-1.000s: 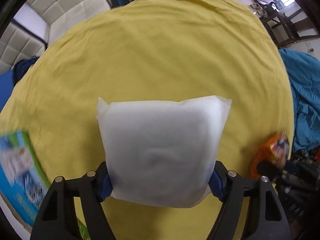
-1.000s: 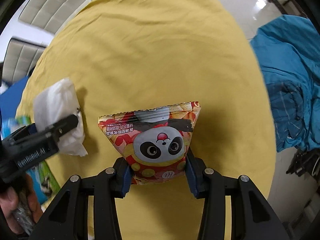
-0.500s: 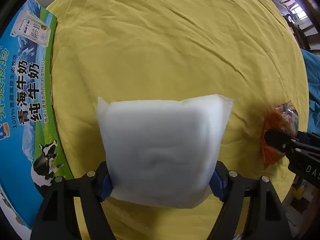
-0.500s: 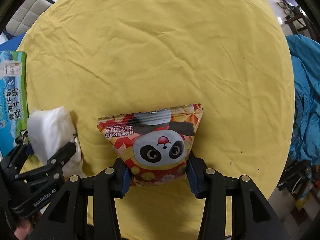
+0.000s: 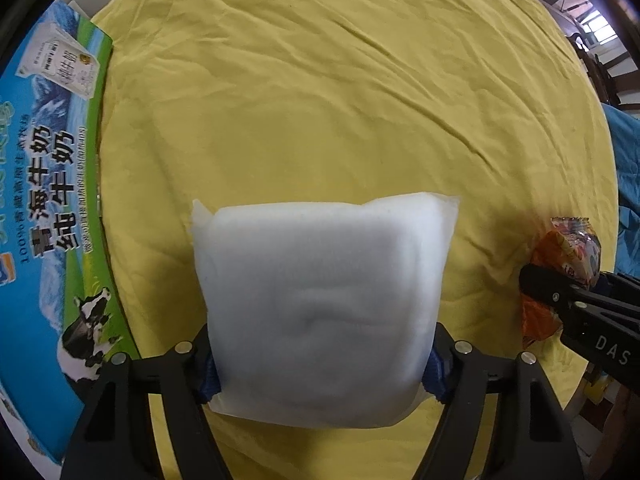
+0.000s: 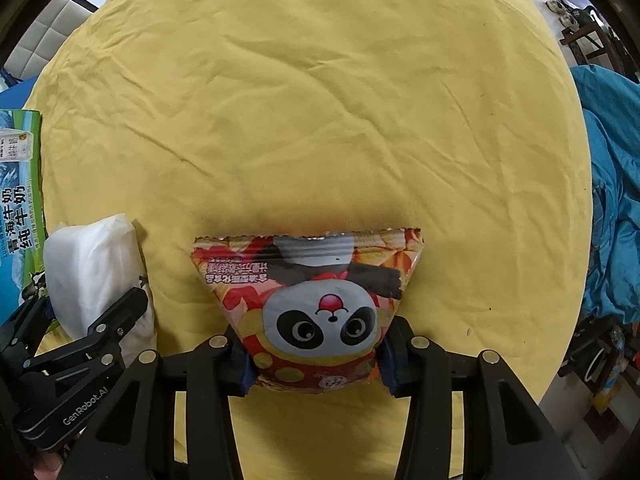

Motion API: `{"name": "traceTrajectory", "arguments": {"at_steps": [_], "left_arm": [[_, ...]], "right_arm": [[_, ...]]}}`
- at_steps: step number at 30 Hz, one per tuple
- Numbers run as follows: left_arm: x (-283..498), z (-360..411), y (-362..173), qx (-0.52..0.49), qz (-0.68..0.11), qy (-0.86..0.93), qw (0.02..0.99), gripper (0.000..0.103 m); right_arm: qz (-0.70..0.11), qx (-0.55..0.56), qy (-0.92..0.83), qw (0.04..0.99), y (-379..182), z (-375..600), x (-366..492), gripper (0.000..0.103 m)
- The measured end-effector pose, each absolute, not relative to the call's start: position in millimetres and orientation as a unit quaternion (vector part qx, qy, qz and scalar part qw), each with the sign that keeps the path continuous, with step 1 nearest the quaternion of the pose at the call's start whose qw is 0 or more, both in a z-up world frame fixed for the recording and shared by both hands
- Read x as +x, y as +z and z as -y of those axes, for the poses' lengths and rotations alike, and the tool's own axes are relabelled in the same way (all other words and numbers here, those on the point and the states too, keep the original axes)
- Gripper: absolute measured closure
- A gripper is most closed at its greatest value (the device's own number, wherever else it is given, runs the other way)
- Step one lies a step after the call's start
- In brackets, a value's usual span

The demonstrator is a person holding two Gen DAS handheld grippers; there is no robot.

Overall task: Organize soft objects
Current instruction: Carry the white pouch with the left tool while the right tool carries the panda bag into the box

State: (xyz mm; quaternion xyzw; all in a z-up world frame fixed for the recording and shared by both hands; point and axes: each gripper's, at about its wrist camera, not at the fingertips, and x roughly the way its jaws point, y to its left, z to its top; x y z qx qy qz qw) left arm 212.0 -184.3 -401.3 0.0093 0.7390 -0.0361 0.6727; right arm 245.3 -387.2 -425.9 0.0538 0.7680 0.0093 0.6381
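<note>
A soft white pack (image 5: 320, 300) sits between the blue pads of my left gripper (image 5: 322, 378), whose jaws are closing on its lower sides, just above the yellow cloth (image 5: 320, 100). My right gripper (image 6: 316, 368) pinches the bottom of a red snack bag with a panda (image 6: 316, 300), its jaws tightening too. Both grippers point down side by side. The right wrist view shows the white pack (image 6: 92, 268) at the left. In the left wrist view the snack bag (image 5: 568, 256) shows at the right edge.
A blue and green milk box (image 5: 48, 200) lies along the left side of the yellow cloth, also seen as the milk box (image 6: 16, 192). A blue fabric heap (image 6: 608, 200) hangs off to the right. Chairs and floor lie beyond the far edge.
Both grippers have swung over the yellow cloth, each still holding its item. The milk box has come into view at the left. Over the last half second little has shifted.
</note>
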Motion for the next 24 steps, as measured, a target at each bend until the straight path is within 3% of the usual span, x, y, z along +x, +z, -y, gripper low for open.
{"name": "traceTrajectory", "arguments": {"at_steps": [9, 24], "left_arm": [[198, 173, -349, 0.002, -0.706, -0.05, 0.707, 0.03], [181, 108, -221, -0.013, -0.622, -0.082, 0.779, 0.03]], "right_arm": [[-0.746, 0.086, 0.027, 0.66, -391, 383, 224, 0.058], [-0.692, 0.085, 0.073, 0.713, -284, 327, 201, 0.06]]}}
